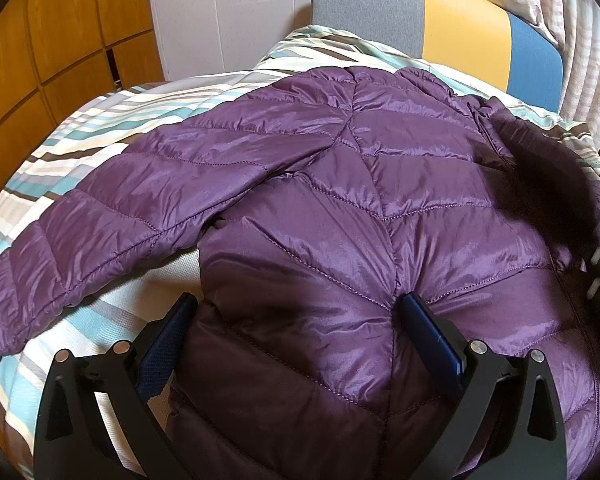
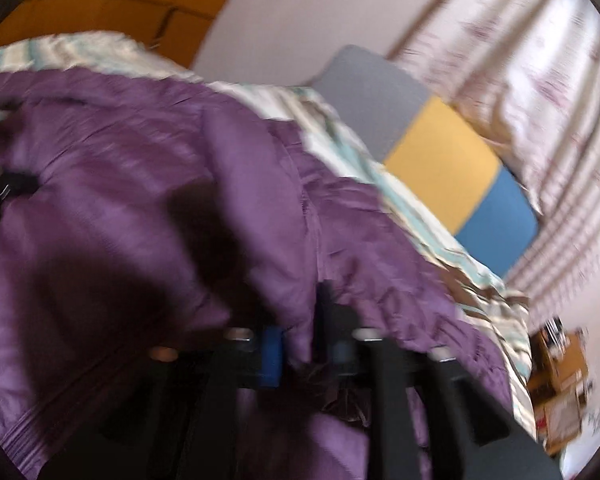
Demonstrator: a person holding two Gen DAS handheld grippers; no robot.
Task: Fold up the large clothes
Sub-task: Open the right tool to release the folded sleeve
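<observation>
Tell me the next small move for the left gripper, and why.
Probably close the left gripper: its jaws stand open around a bulge of the purple jacket near the hem. The right gripper already looks shut on jacket fabric, though that view is blurred, so both sides could then lift together.

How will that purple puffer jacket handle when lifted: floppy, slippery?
Likely floppy: the jacket drapes and wrinkles over the bed, one sleeve sprawled limp. Probably slippery, given the glossy shell. Likely light for its bulk, since the quilted panels look puffy.
</observation>
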